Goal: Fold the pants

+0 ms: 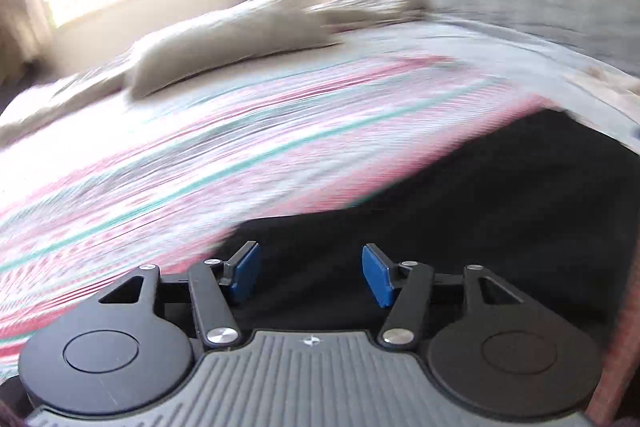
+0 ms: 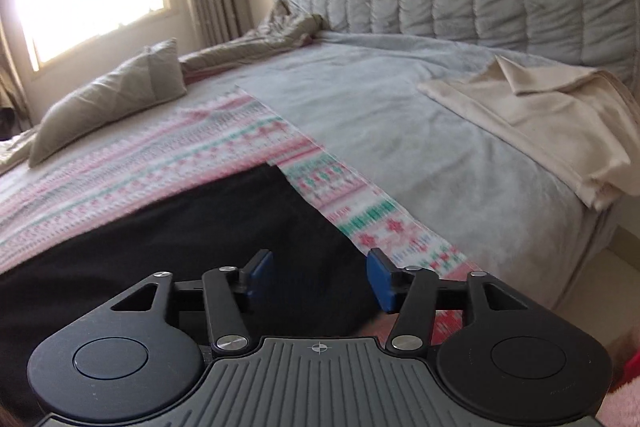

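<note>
Left gripper (image 1: 310, 275): jaws apart, empty | right gripper (image 2: 320, 277): jaws apart, empty | pants (image 2: 180, 235): black, flat on patterned blanket (image 2: 168, 147), under both your grippers | step: between folds, likely | next: you pick an edge, pinch both ends evenly.

You've got the black pants (image 2: 180, 239) lying flat on the pink/green patterned blanket (image 2: 160, 155) at the bed's near edge, plain dark fabric w/ a straight far edge and a square corner toward the right, approx smooth, nothing gripping them.
</note>
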Demonstrator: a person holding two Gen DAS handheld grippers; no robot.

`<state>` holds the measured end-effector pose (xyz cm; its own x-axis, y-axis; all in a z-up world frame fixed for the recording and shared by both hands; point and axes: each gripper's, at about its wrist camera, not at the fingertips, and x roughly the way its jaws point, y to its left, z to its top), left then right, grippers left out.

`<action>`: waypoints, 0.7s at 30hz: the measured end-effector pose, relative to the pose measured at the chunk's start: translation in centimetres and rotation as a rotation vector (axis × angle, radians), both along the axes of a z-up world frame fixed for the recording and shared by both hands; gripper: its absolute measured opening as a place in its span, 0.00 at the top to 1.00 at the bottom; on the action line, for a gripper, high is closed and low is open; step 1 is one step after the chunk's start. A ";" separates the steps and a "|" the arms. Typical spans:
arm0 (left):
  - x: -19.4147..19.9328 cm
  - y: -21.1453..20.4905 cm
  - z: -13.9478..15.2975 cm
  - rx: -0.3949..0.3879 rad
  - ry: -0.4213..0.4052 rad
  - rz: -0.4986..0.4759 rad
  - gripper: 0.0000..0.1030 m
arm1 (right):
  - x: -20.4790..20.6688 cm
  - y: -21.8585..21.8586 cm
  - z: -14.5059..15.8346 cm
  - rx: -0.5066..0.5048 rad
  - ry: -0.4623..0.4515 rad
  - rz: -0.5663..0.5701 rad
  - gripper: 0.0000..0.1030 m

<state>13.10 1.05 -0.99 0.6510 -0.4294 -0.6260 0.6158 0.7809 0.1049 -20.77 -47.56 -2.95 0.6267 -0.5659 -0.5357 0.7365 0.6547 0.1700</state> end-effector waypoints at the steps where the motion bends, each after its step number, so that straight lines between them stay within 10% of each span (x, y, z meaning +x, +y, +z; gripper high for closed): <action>1: 1.6 0.6 -0.2 0.003 0.010 0.036 0.41 | 0.6 0.0 0.2 0.003 -0.002 0.018 0.49; 8: 10.4 1.5 -3.3 -0.076 0.284 0.111 0.43 | 5.1 -0.6 -1.8 0.045 0.053 0.073 0.49; 12: 12.1 0.0 -4.5 -0.168 0.402 0.097 0.85 | 6.1 -0.9 -3.3 0.086 0.081 0.072 0.49; 21: 9.3 2.1 -1.7 -0.359 0.154 0.226 0.97 | 6.9 0.1 -4.6 -0.005 0.181 0.083 0.50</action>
<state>22.37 3.16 -2.73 0.6644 -0.4947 -0.5602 0.4131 0.8678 -0.2763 -13.90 -47.43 -7.53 0.5652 -0.5194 -0.6409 0.6984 0.7148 0.0366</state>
